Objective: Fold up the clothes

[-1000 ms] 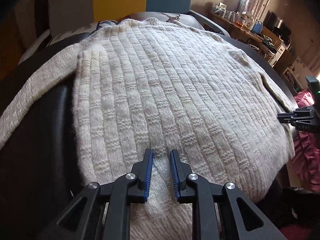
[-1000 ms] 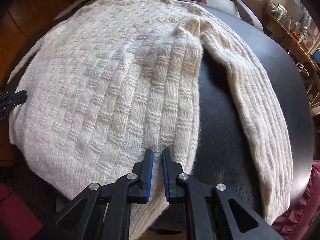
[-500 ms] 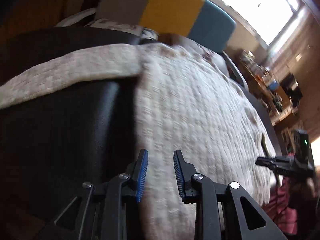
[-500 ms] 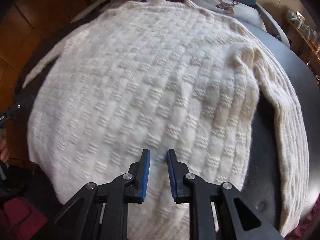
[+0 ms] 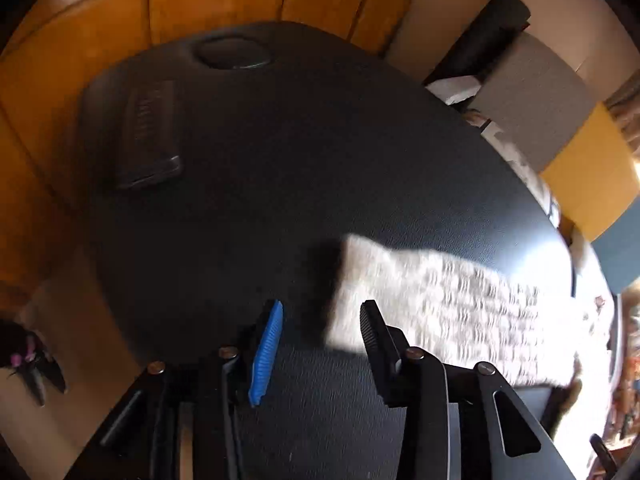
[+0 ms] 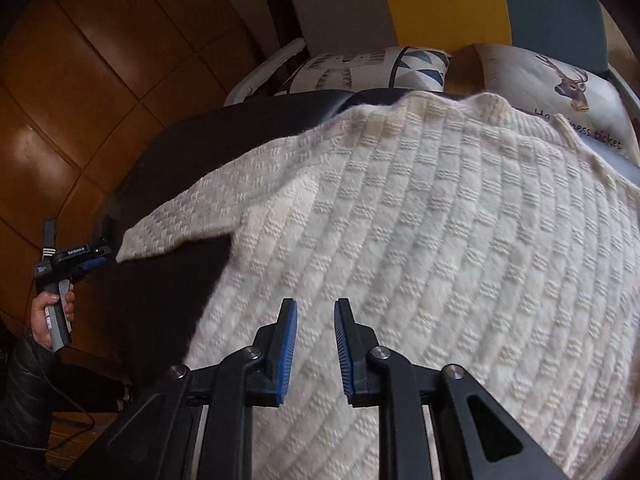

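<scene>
A cream knitted sweater lies spread flat on the round black table. Its left sleeve stretches out across the tabletop. My left gripper hovers at the cuff end with its jaws opening; the cuff's edge reaches a little way between them and the pads do not press on it. The right wrist view shows the same left gripper in a person's hand, just off the cuff. My right gripper hangs over the sweater's body near the armpit, jaws a little apart, gripping nothing.
A flat dark device and a round recess are at the table's far side. Two printed cushions rest on a seat behind the sweater's collar. Wooden panelling runs around the table's left.
My left gripper swung from the sweater's hem out to the sleeve cuff, rolling as it went, and its jaws widened. My right gripper slid left over the sweater's body and its jaws parted slightly.
</scene>
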A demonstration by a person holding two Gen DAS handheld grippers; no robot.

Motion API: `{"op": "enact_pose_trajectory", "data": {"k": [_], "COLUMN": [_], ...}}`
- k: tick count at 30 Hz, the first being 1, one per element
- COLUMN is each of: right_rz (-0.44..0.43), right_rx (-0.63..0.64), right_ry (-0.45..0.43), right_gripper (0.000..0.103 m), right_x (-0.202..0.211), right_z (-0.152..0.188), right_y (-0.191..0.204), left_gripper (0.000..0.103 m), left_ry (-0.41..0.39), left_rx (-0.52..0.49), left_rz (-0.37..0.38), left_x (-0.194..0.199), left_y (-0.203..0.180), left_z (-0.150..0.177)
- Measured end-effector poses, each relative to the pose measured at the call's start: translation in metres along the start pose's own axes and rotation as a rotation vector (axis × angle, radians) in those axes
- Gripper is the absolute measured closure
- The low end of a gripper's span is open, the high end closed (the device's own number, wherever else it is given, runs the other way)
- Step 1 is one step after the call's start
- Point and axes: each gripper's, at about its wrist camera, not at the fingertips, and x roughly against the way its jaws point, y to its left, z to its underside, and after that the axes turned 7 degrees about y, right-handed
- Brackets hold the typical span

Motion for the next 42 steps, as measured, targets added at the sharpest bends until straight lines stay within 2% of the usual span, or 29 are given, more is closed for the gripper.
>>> {"op": "enact_pose_trajectory", "data": {"k": [3,5,7,8,9,11,15,17,22,25,27,30,33,37,42], "right_rz": [-0.012,0.013,0.027,0.031,0.041,0.078,0.154,0.176,0.227,0.269,0.271,0.268,0.185,0.168,0.227], "right_rx": [-0.004,0.008,0.009,0.009,0.013,0.022,0.021,0.005,-0.045,-0.074,-0.114,-0.088,-0.085,-0.004,0.055], "right_ry": [0.003,0.007,0.003,0.000,-0.005,-0.014,-0.030,-0.031,0.041,0.022,0.004,-0.003,-0.024,-0.075,-0.092], "right_gripper": [0.084,0.084,0.084,0.084,0.084,0.084,0.084,0.084,0.084,0.089,0.089,0.089,0.088,0.088,0.088], "right_x": [-0.011,-0.015,-0.015,-0.014,-0.014,-0.015,-0.016,-0.023,-0.064,-0.077,-0.078,-0.076,-0.064,-0.053,-0.058], "right_z": [-0.015,-0.024,-0.033,-0.037,-0.042,-0.052,-0.080,-0.098,-0.132,-0.141,-0.144,-0.145,-0.148,-0.153,-0.163], "right_y": [0.004,0.006,0.004,0.002,0.000,-0.006,-0.024,-0.035,-0.066,-0.075,-0.077,-0.077,-0.079,-0.063,-0.055], "left_gripper": [0.050,0.050,0.052,0.079,0.098,0.099,0.099,0.099,0.099,0.099,0.098,0.096,0.093,0.091,0.090], "left_ry": [0.019,0.024,-0.009,-0.025,-0.044,-0.092,-0.185,-0.180,-0.137,-0.143,-0.137,-0.134,-0.194,-0.241,-0.173], "left_rx": [-0.032,-0.094,-0.172,-0.219,-0.251,-0.271,-0.191,-0.171,-0.217,-0.231,-0.211,-0.186,-0.175,-0.258,-0.501], "left_rz": [0.007,-0.041,-0.101,-0.114,-0.132,-0.166,-0.174,-0.203,-0.312,-0.353,-0.342,-0.313,-0.306,-0.123,0.156], "left_x": [-0.016,-0.025,-0.028,-0.028,-0.027,-0.023,-0.012,-0.018,-0.041,-0.040,-0.036,-0.028,-0.007,0.023,0.006], "left_y": [-0.005,-0.012,-0.023,-0.031,-0.037,-0.046,-0.042,-0.040,-0.045,-0.039,-0.035,-0.038,-0.053,-0.100,-0.221], "left_z": [-0.006,-0.004,0.003,0.008,0.013,0.018,0.004,-0.007,-0.019,-0.022,-0.022,-0.026,-0.028,-0.013,0.014]}}
